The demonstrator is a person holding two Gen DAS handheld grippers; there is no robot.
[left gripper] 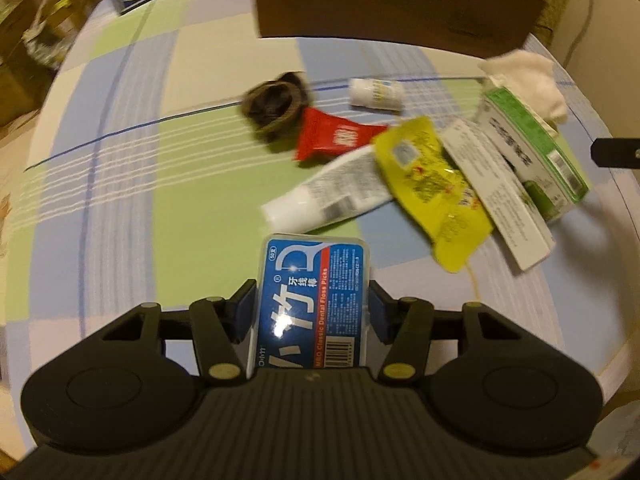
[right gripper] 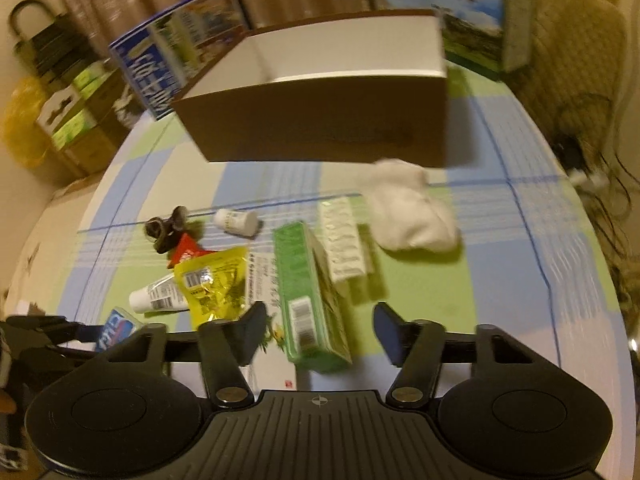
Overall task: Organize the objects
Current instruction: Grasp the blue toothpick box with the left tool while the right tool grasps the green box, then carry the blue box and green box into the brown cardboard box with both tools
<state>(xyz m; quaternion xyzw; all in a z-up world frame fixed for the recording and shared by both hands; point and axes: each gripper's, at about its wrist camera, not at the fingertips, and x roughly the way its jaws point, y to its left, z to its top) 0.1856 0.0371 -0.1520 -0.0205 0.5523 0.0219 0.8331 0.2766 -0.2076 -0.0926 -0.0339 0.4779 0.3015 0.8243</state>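
We have the floss pick box (left gripper: 310, 300) clamped in the left gripper (left gripper: 312, 308), low over the table (left gripper: 120, 184); right gripper (right gripper: 320, 334) straddles the green box (right gripper: 310, 292), pads not visibly pressing. Next, judging: lift both over the near wall of the cardboard box (right gripper: 320, 120); clear table right, clutter left.

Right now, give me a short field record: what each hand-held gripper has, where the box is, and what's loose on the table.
left hand-held gripper: shut on blue plastic floss-pick case
right hand-held gripper: jaws not touching green cardboard carton standing between them
brown cardboard box: open, at the table's far side
loose items: white tube, yellow foil pouch, red sachet, white cloth
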